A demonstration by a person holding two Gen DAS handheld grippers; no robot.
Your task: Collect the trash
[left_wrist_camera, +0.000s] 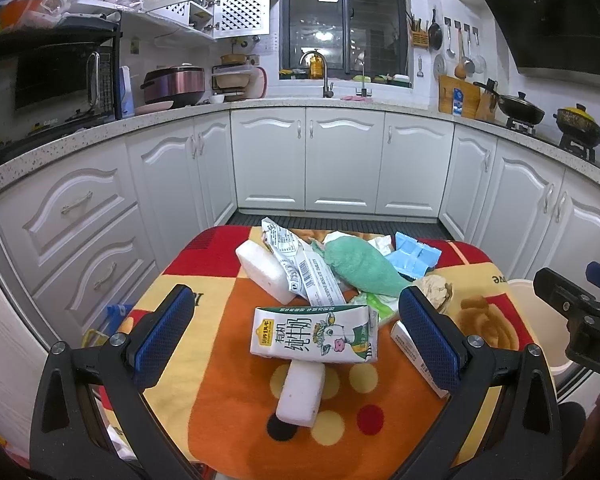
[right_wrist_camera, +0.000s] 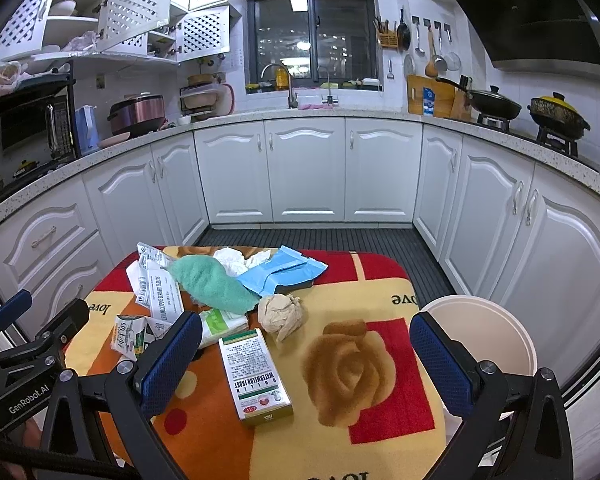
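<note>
Both grippers wide open, nothing held: left gripper hovers over the milk carton, right gripper over the medicine box near the tabletop's near edge. Rest of trash piled toward the far edge: green cloth, blue wrapper, crumpled brown paper, foam blocks. White bin sits just off the right edge of the blanket-covered tabletop.
</note>
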